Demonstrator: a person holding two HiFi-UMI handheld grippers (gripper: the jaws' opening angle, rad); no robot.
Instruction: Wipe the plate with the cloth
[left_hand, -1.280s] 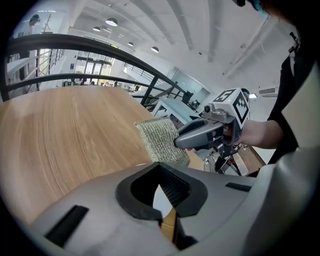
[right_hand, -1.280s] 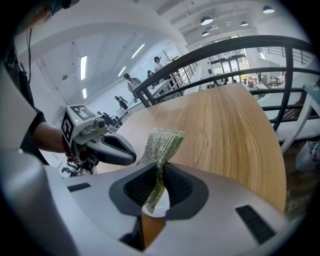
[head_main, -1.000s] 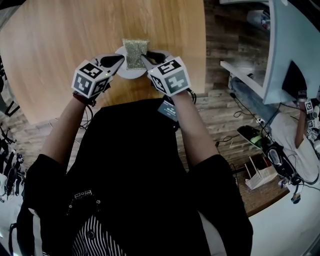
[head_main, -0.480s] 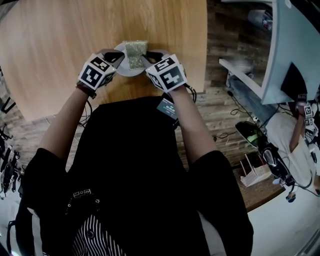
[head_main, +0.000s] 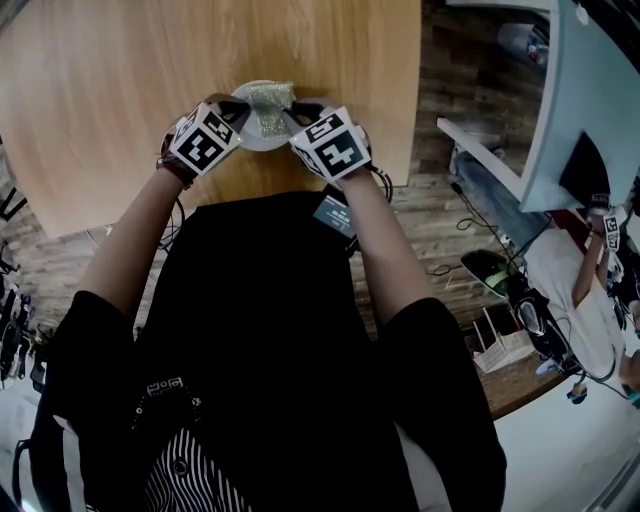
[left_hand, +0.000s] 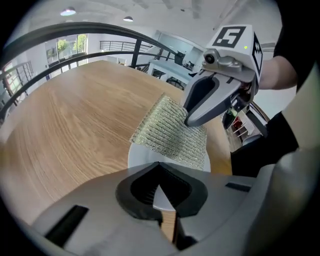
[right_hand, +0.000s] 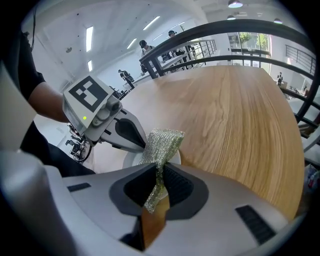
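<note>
A small white plate (head_main: 255, 141) lies on the round wooden table (head_main: 110, 90) near its front edge. A glittery green-grey mesh cloth (head_main: 268, 100) lies across the plate. My left gripper (head_main: 236, 110) is shut on the plate's near-left rim (left_hand: 146, 154), and white rim shows between its jaws (left_hand: 159, 192). My right gripper (head_main: 291, 110) is shut on the cloth's right edge. In the right gripper view the cloth (right_hand: 162, 142) runs down between the jaws (right_hand: 156, 187). The right gripper's tip (left_hand: 190, 119) rests on the cloth (left_hand: 167, 132) in the left gripper view.
The table's right edge (head_main: 410, 120) drops to a dark plank floor with cables (head_main: 480, 220). A white desk (head_main: 560, 110) stands to the right, with another person (head_main: 600, 270) beside it. A curved railing (right_hand: 235, 35) runs beyond the table.
Both grippers have closed in on the plate from either side. The cloth, flat and square a second ago, now looks narrower and bunched at the right gripper's side.
</note>
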